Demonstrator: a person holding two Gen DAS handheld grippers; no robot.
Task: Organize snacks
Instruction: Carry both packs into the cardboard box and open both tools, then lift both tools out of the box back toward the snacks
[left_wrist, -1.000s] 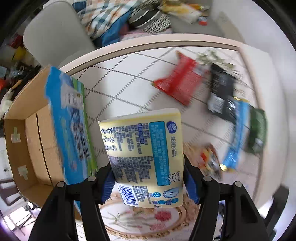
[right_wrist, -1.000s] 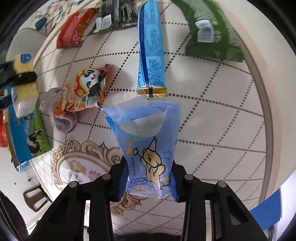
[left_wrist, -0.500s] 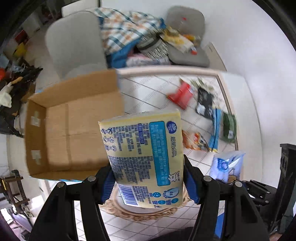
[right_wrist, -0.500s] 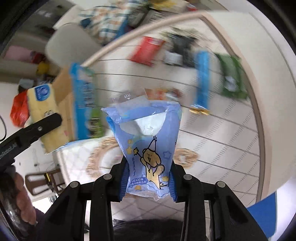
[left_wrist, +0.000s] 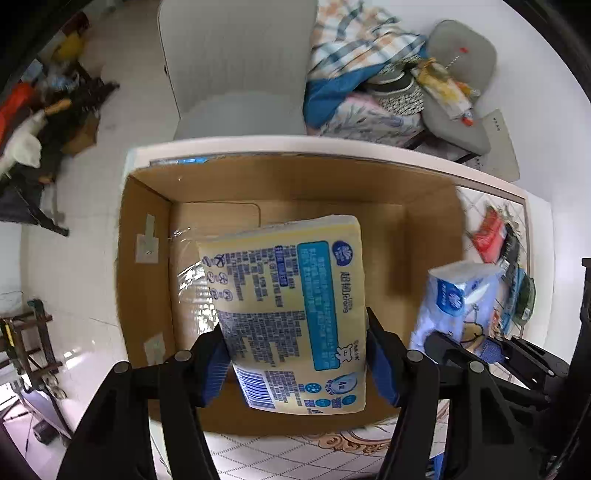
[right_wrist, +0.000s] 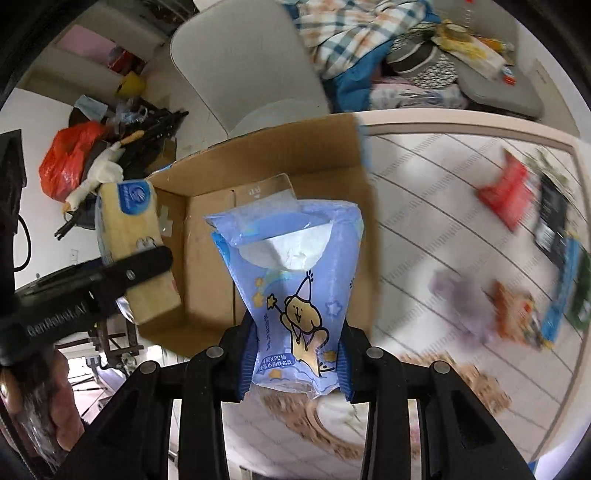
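My left gripper (left_wrist: 295, 354) is shut on a yellow tissue pack (left_wrist: 291, 310) with blue print, held straight above the open cardboard box (left_wrist: 147, 280). My right gripper (right_wrist: 297, 350) is shut on a light blue wipes pack (right_wrist: 291, 280) with a cartoon bear, hanging over the box's (right_wrist: 207, 258) right side. In the right wrist view the left gripper (right_wrist: 140, 273) and its yellow pack (right_wrist: 133, 243) show at the left. In the left wrist view the blue pack (left_wrist: 454, 299) shows at the right. The box floor looks bare.
Several snack bags lie on the tiled tabletop to the right: a red bag (right_wrist: 506, 192), a black bag (right_wrist: 554, 218), an orange bag (right_wrist: 517, 314). A grey chair (left_wrist: 236, 74) stands behind the box, with piled clothes (left_wrist: 362, 74) on a seat beside it.
Both grippers have swept left from the snack-strewn tabletop to above the box, each keeping its pack. The box now fills the middle of both views.
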